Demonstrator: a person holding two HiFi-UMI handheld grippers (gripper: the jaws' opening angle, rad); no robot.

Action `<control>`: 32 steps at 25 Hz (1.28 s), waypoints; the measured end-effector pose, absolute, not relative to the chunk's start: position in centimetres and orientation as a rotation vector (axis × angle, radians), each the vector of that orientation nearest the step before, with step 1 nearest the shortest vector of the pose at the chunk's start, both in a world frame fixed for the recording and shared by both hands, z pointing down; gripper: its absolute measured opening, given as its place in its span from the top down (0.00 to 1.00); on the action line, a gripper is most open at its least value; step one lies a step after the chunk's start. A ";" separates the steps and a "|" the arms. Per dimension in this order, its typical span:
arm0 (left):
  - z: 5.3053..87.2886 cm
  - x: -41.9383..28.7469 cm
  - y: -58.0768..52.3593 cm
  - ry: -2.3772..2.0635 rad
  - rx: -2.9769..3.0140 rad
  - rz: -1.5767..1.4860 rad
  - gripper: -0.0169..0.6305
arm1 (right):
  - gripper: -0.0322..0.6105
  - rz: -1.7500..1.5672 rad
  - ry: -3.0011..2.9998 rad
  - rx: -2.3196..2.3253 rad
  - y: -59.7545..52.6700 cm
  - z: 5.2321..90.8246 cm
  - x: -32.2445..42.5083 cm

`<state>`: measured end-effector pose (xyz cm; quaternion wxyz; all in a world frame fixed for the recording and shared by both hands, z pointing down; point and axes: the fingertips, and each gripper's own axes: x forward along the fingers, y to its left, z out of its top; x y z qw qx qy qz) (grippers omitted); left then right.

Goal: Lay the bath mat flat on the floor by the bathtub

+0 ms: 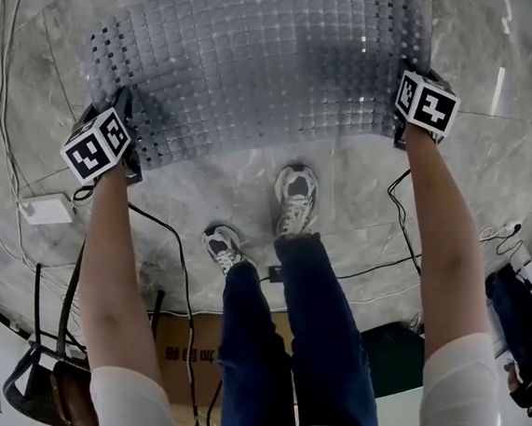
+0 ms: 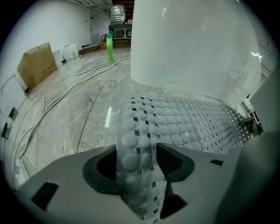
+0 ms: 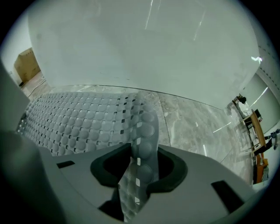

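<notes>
Mat [image 1: 260,58] lies spread by tub [image 2: 192,43]; corners stand loose between parted jaws, left gripper [image 2: 140,162] wide, right gripper [image 3: 141,164] narrower, likely so it settles flat.

A green bottle [image 2: 109,47] stands far off, a cardboard box [image 2: 37,65] sits nearby, and a white power adapter [image 1: 48,211] lies near loose cables [image 1: 187,299].

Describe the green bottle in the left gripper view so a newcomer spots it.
From the white bathtub, look left across the marble floor to its far end. The green bottle stands upright there, the only bright green thing among pale hoses.
</notes>
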<state>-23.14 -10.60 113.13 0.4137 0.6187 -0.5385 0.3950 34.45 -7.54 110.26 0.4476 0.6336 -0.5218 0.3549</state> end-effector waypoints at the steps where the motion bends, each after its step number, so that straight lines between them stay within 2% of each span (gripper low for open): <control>1: 113.2 -23.2 -10.6 -1.353 1.554 0.992 0.61 | 0.75 0.880 -1.282 1.576 -7.5 110.2 34.6; 9: 113.3 -23.9 -10.2 -1.355 1.547 0.989 0.59 | 0.60 0.908 -1.232 1.607 -6.7 110.2 36.1; 24: 111.9 -24.6 -7.8 -1.352 1.552 1.045 0.59 | 0.59 0.885 -1.206 1.601 -5.0 108.7 36.0; 25: 111.6 -24.5 -7.8 -1.357 1.563 1.059 0.61 | 0.61 0.875 -1.208 1.606 -5.1 108.3 35.9; 27: 110.8 -24.5 -8.1 -1.368 1.598 1.106 0.75 | 0.77 0.846 -1.216 1.621 -5.5 107.4 35.7; 32: 108.7 -24.1 -8.5 -1.371 1.642 1.147 0.88 | 0.86 0.886 -1.262 1.615 -5.7 106.2 34.3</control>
